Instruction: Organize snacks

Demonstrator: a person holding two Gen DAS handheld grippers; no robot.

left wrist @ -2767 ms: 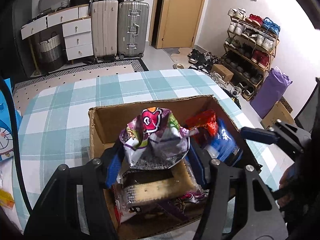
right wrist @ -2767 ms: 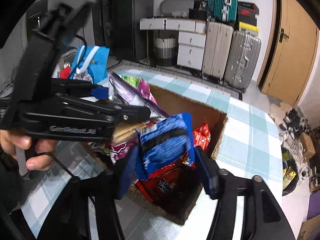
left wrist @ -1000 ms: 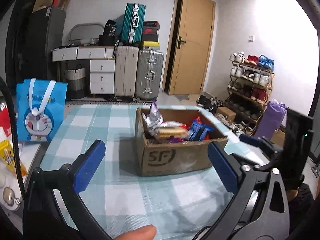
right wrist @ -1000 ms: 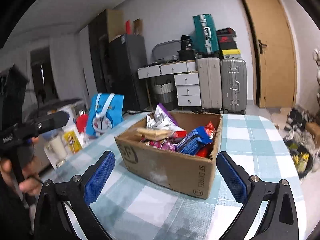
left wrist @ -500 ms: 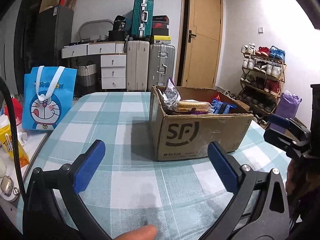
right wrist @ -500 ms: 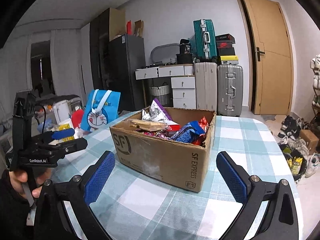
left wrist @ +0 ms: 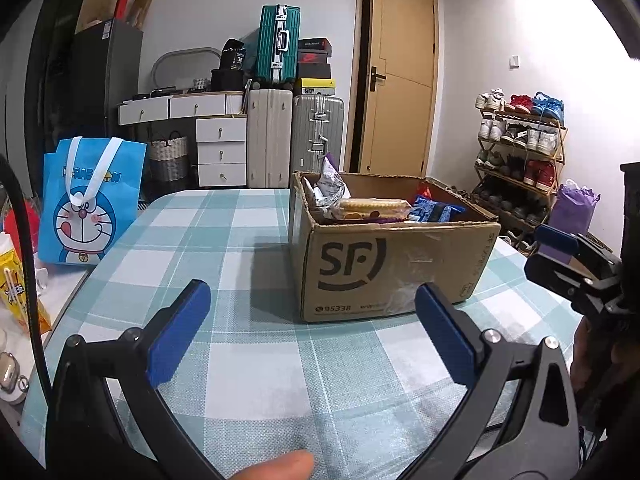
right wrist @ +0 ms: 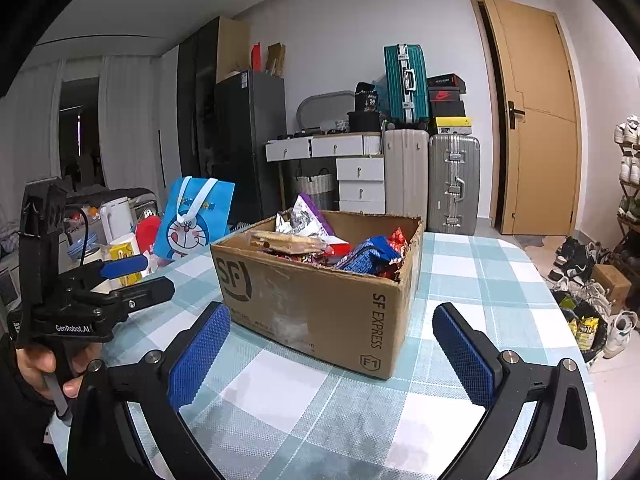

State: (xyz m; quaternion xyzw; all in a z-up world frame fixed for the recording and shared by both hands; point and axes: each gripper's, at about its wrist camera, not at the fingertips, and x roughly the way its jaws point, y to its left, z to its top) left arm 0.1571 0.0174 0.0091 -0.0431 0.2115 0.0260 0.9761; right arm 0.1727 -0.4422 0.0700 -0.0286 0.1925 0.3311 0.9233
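Note:
A brown cardboard box [left wrist: 392, 264] marked SF stands on the checked table [left wrist: 256, 364]. It holds several snack packs: a purple and silver bag [left wrist: 331, 188], a biscuit pack [left wrist: 374, 205], a blue pack [left wrist: 434, 212] and a red pack [right wrist: 396, 238]. My left gripper [left wrist: 316, 336] is open and empty, low over the table in front of the box. My right gripper [right wrist: 330, 356] is open and empty, near the box's front right corner [right wrist: 384, 320]. Each gripper shows in the other's view: the left [right wrist: 120, 276], the right [left wrist: 560, 248].
A blue cartoon tote bag [left wrist: 90, 204] stands at the table's left edge, with a yellow pack [left wrist: 14, 292], a kettle [right wrist: 116, 216] and cups beside it. Suitcases [left wrist: 316, 140], drawers, a door and a shoe rack [left wrist: 520, 160] stand beyond the table.
Both grippers let go of their snack packs in the box, opened wide and pulled back and down to table level. In the last half second they barely moved.

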